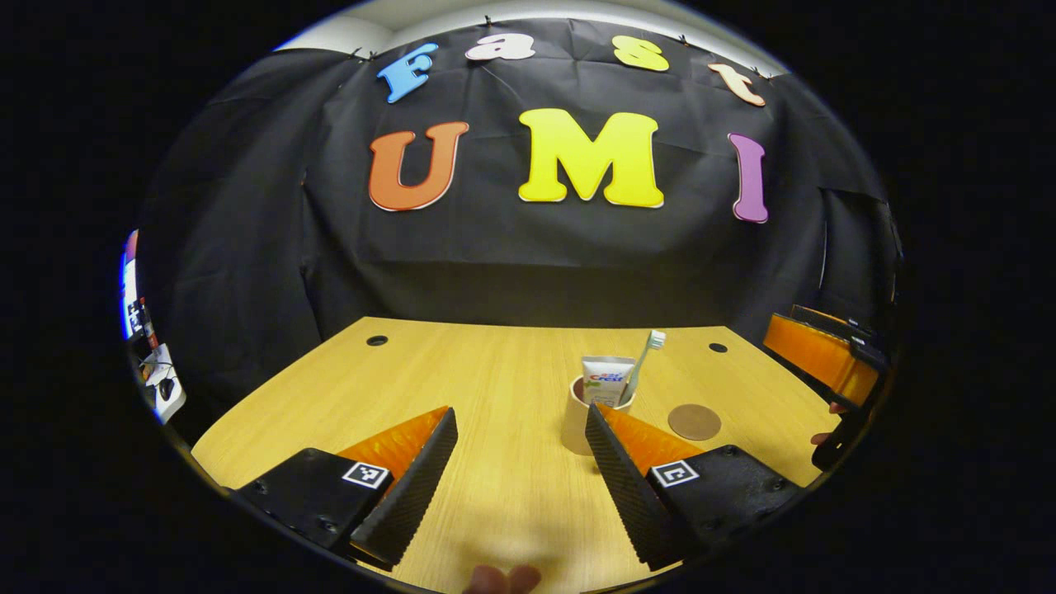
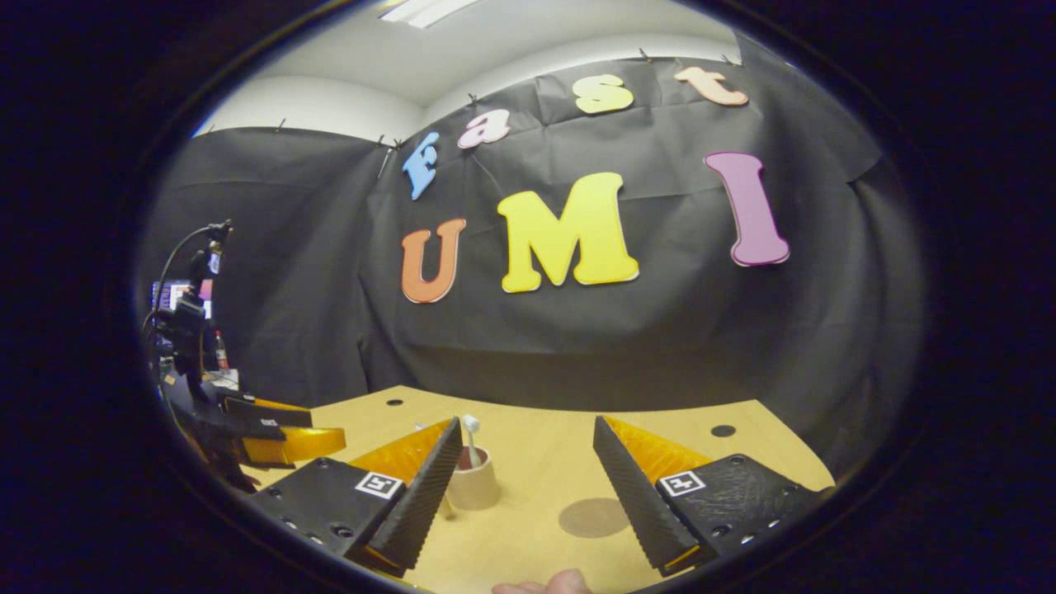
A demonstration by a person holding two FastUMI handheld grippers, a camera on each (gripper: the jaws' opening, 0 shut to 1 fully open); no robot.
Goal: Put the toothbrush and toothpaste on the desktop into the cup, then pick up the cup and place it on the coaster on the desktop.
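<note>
Nothing legible stands out. The toothpaste [image 1: 606, 375], just right of centre in the left gripper view, carries print too small to make out. Low in each frame, square coded marker tags [image 1: 365, 474] sit on the left gripper [image 1: 520, 410] and the right gripper [image 2: 526, 421].

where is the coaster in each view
Left gripper view: coaster lies lower right of centre, just right of the cup.
Right gripper view: coaster lies low, centre, between the gripper's own fingers, right of the cup.
Shared landmark: the cup.
</note>
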